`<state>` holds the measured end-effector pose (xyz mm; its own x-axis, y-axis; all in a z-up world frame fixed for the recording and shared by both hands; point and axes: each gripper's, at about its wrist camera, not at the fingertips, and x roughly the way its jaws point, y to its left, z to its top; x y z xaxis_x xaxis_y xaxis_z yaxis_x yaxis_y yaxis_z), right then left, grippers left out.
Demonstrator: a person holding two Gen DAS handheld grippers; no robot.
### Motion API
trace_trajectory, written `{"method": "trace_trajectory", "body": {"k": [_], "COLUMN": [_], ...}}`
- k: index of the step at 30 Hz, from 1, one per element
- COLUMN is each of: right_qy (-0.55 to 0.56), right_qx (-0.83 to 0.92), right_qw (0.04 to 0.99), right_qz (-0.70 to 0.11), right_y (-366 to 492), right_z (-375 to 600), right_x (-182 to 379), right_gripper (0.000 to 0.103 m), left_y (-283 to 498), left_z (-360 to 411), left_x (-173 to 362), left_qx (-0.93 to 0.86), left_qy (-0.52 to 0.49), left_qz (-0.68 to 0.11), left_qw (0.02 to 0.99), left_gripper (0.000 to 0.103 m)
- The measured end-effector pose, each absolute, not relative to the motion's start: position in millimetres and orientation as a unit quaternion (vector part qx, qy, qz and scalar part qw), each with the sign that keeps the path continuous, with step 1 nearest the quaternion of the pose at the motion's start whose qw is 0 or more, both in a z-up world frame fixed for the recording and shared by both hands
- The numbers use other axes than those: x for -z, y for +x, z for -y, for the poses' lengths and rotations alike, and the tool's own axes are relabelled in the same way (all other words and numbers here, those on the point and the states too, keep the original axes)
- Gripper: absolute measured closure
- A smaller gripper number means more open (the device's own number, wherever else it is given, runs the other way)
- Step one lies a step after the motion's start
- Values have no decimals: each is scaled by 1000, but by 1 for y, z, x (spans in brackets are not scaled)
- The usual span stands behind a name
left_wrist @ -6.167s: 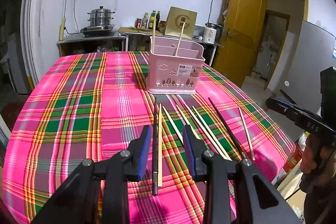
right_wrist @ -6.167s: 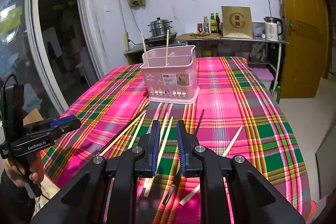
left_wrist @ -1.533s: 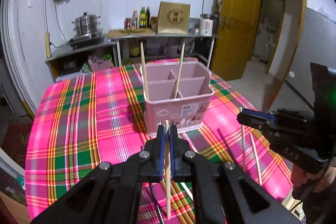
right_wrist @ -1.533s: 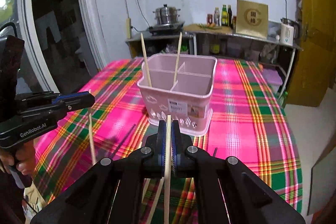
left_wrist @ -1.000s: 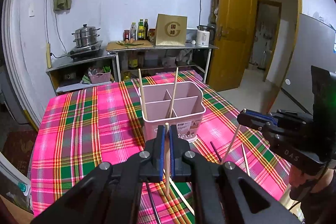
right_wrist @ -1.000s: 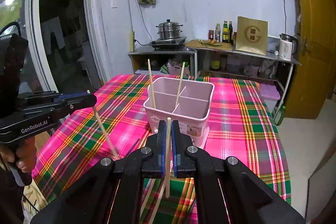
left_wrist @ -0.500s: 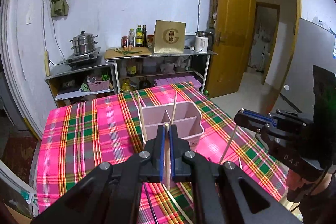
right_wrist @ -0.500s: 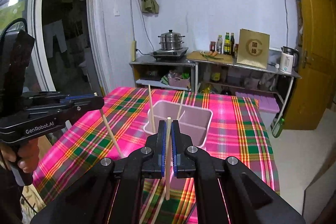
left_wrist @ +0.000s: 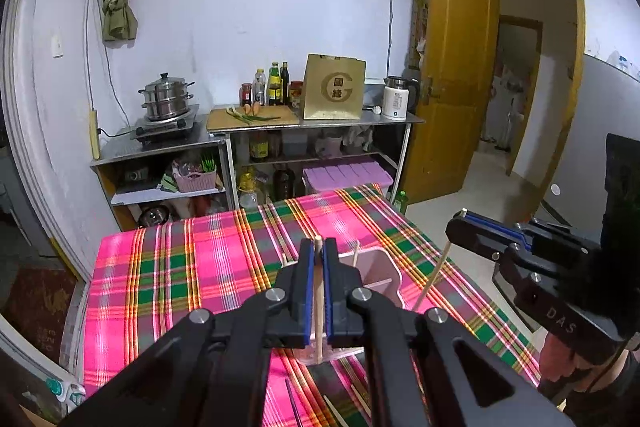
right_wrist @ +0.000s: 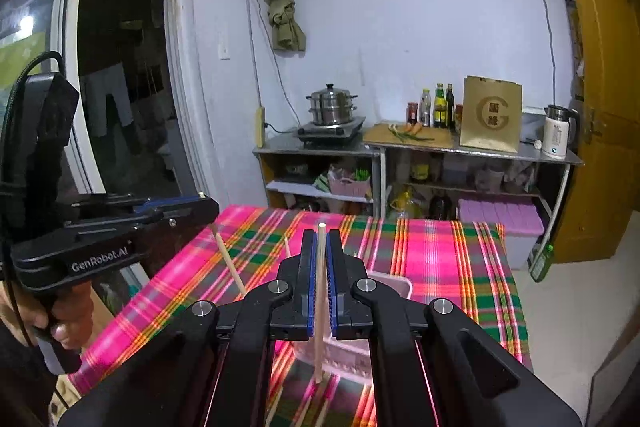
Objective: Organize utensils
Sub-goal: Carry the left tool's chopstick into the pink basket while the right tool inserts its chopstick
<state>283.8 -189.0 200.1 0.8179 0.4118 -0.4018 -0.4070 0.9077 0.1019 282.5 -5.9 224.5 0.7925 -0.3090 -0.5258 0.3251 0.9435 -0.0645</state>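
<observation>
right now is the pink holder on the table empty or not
Not empty: two wooden chopsticks stand in the pink holder.

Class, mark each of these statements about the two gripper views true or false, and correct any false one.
1. The left gripper holds a wooden chopstick. True.
2. The right gripper is empty. False: it is shut on a wooden chopstick too.
3. The pink utensil caddy already has chopsticks standing in it. True.
4. The tablecloth is plain white. False: it is pink, green and yellow plaid.
5. A steel steamer pot sits on the counter behind. True.
</observation>
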Motion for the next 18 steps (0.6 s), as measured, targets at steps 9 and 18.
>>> {"method": "trace_trajectory", "body": {"k": [9,18], "right_qy": [12,23], "right_qx": [-215,-218], "right_qw": [955,954], "right_qz": [-202,-206], "right_y": [311,339], "right_z": [180,171], "right_x": [-206,-192], "right_gripper": [98,98], "left_y": [311,335], "left_z": [9,2], "left_x": [-230,-207], "left_qx": [168,166], "left_qy": [16,10], "left_qz": [-268,-280], "left_qw": [948,946], "left_gripper": [98,98]}}
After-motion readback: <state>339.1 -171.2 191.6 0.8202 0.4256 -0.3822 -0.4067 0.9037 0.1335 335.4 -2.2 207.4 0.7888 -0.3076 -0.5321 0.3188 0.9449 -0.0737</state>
